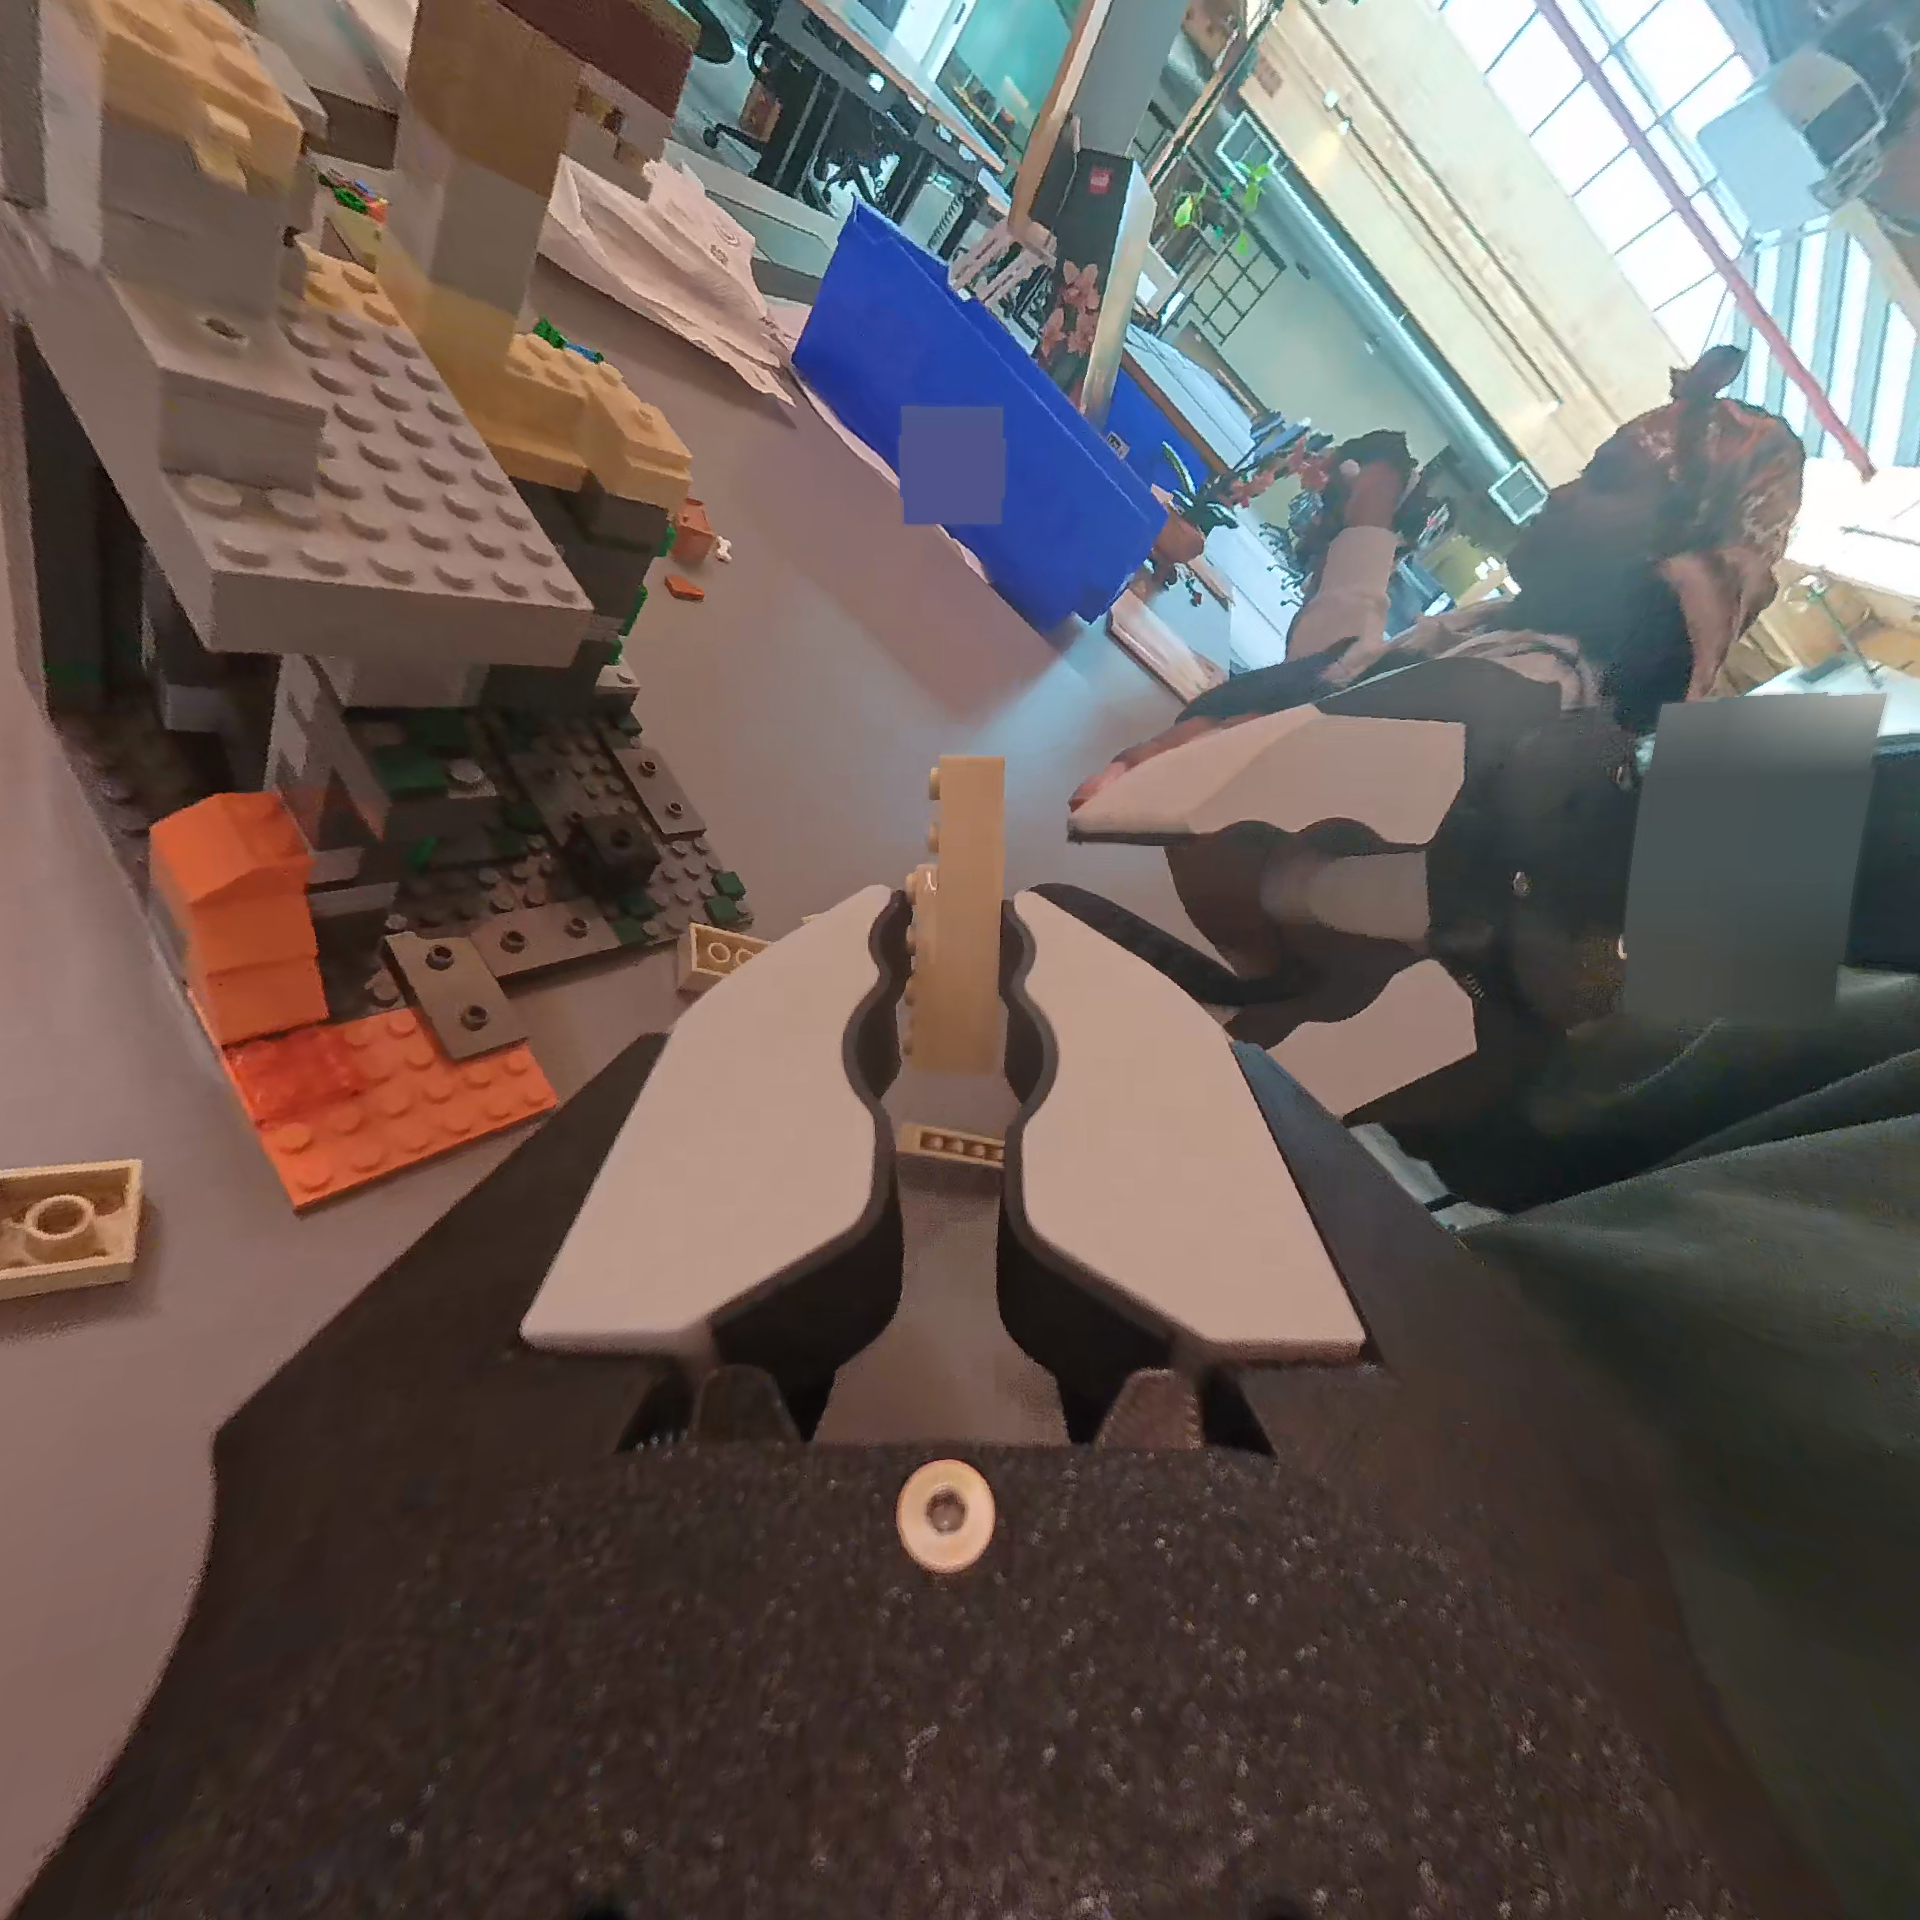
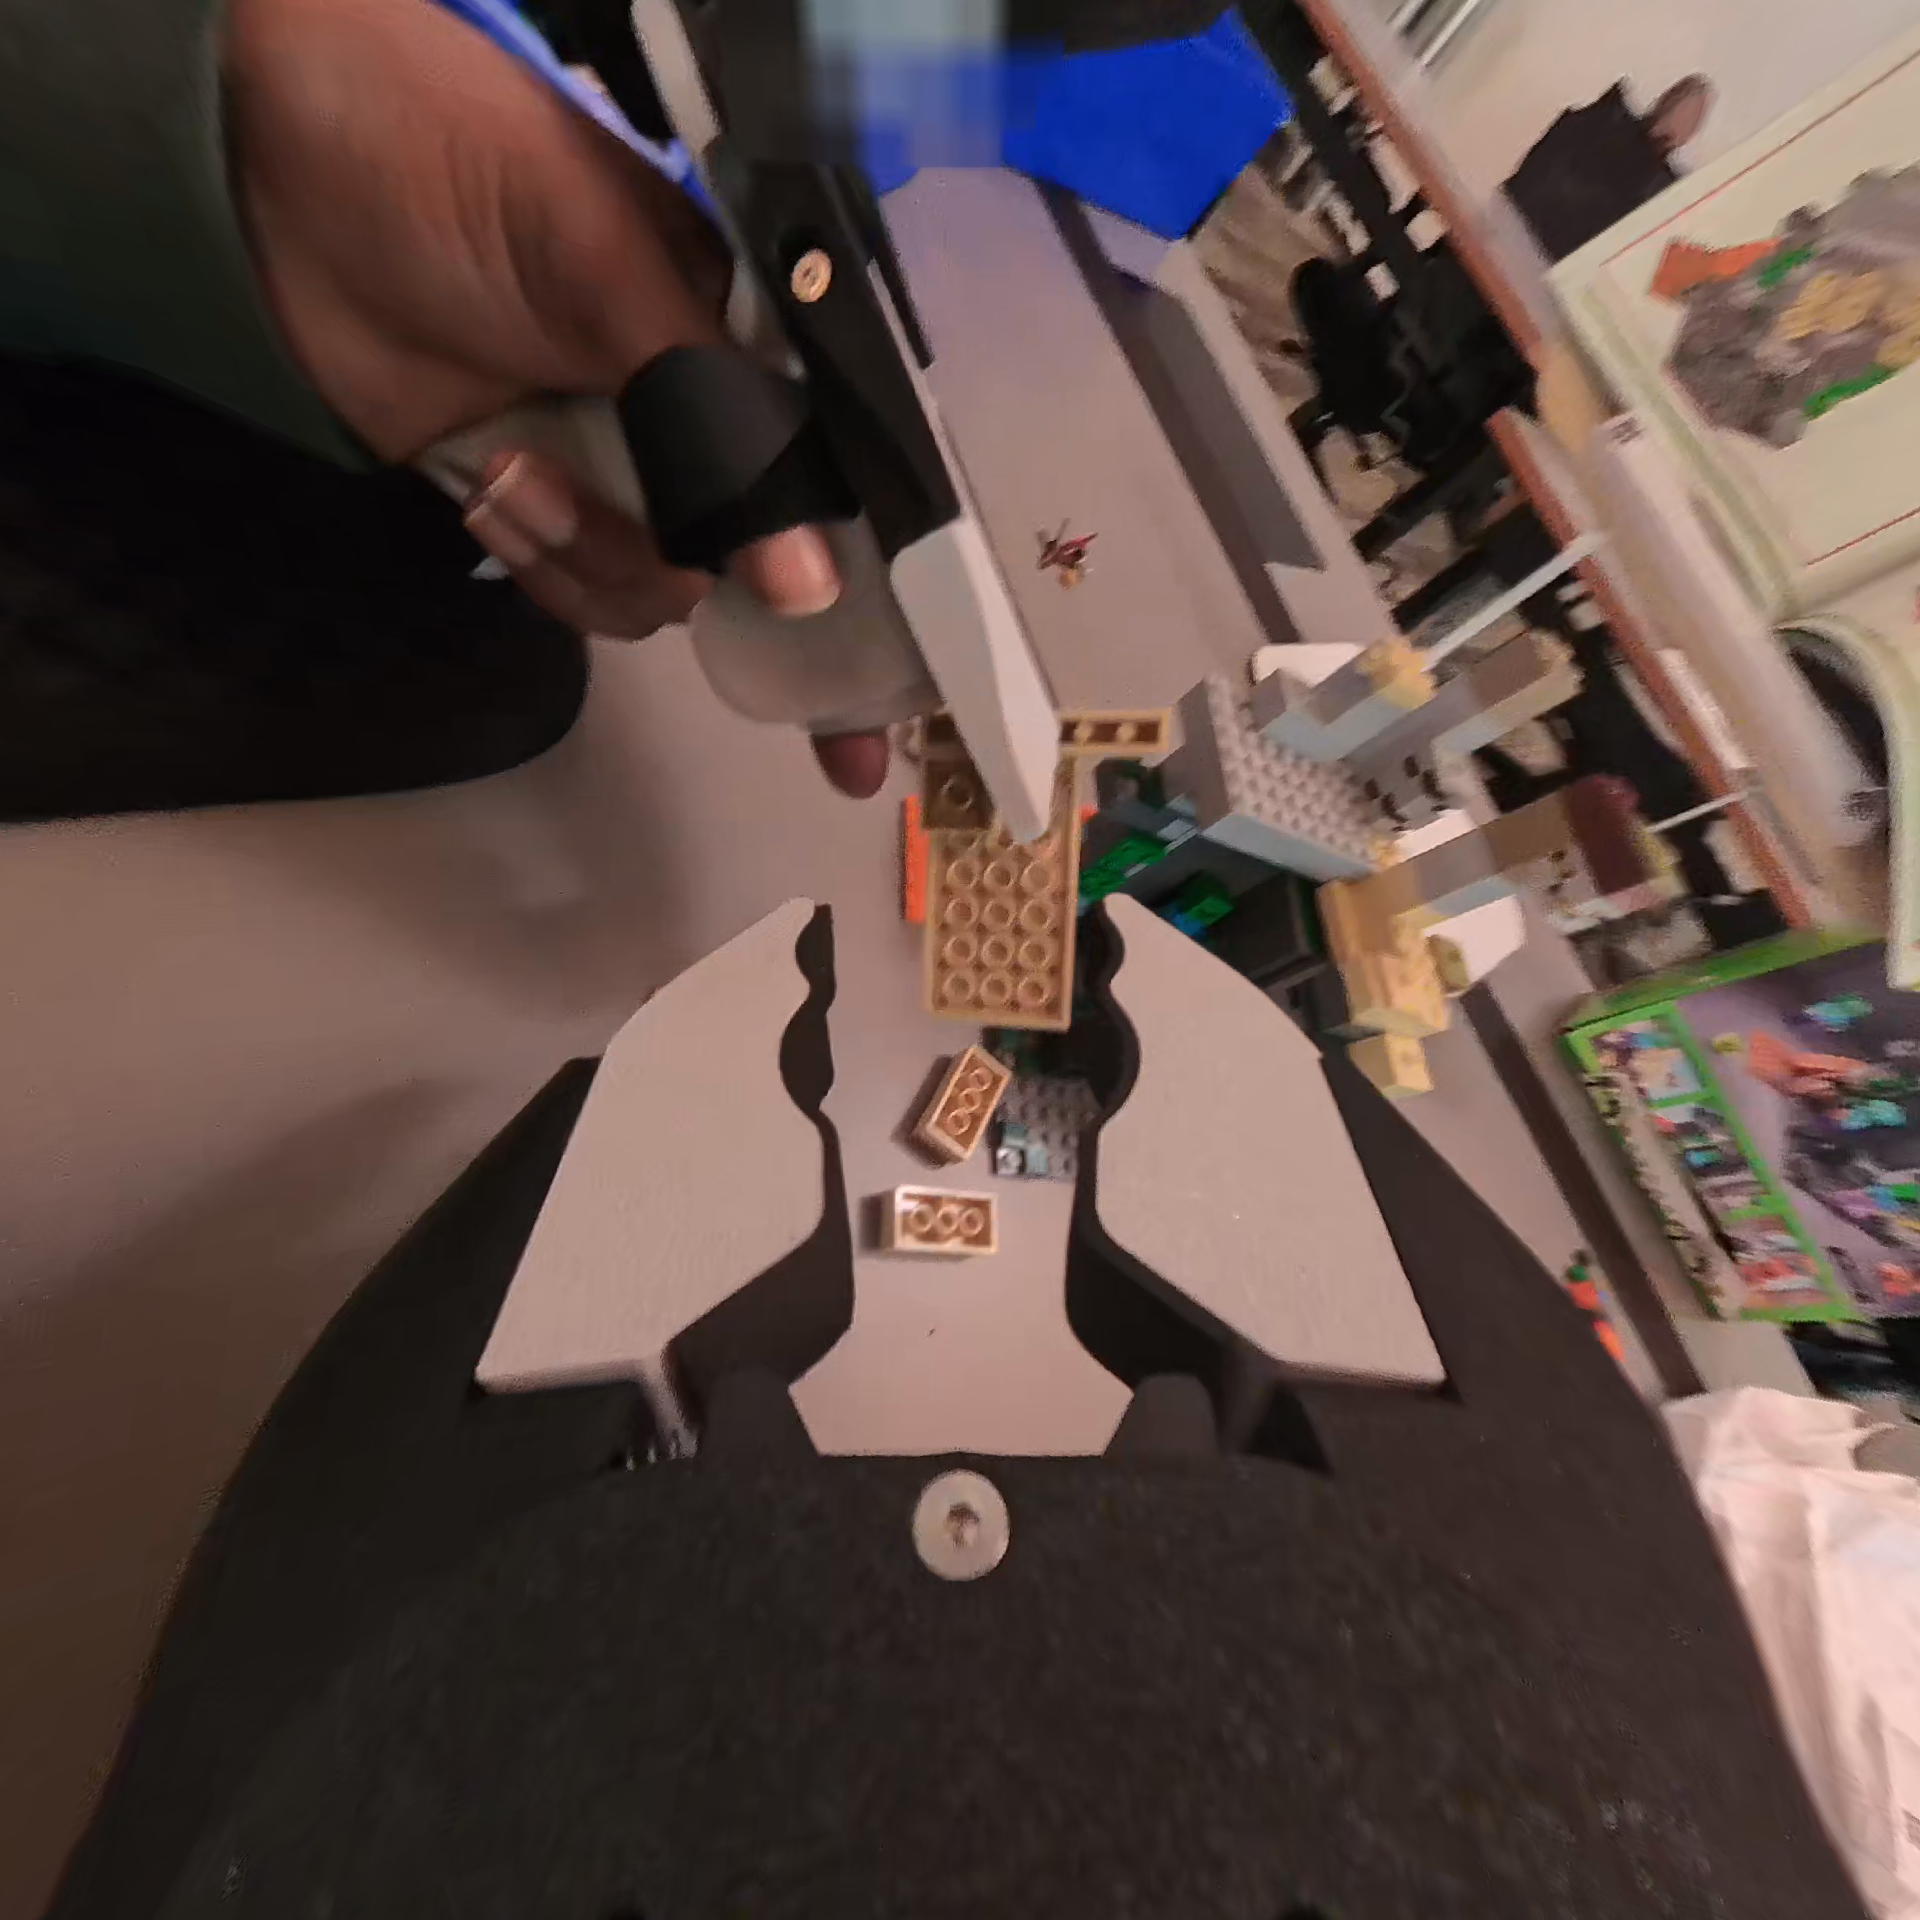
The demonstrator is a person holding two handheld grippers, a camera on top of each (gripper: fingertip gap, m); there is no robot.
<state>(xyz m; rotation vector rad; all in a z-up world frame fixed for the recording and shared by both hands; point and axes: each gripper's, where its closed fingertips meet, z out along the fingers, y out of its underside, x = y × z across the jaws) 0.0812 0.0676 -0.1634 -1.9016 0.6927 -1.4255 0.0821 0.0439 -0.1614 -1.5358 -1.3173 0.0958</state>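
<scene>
On the grey table (image 1: pixel 831 665): a half-built brick model (image 1: pixel 395 582) stands far left, loose tan bricks scattered near it.
Left gripper (image 1: pixel 951 914): I clamp it on a tan plate (image 1: pixel 961 914), held on edge and lifted clear of the table.
Right gripper (image 2: pixel 961 925): I hold it wide apart and empty, just beside the plate.
Near me: two small tan bricks (image 2: pixel 940 1216) lie loose.
Progress: plate raised, joined to nothing visible.
</scene>
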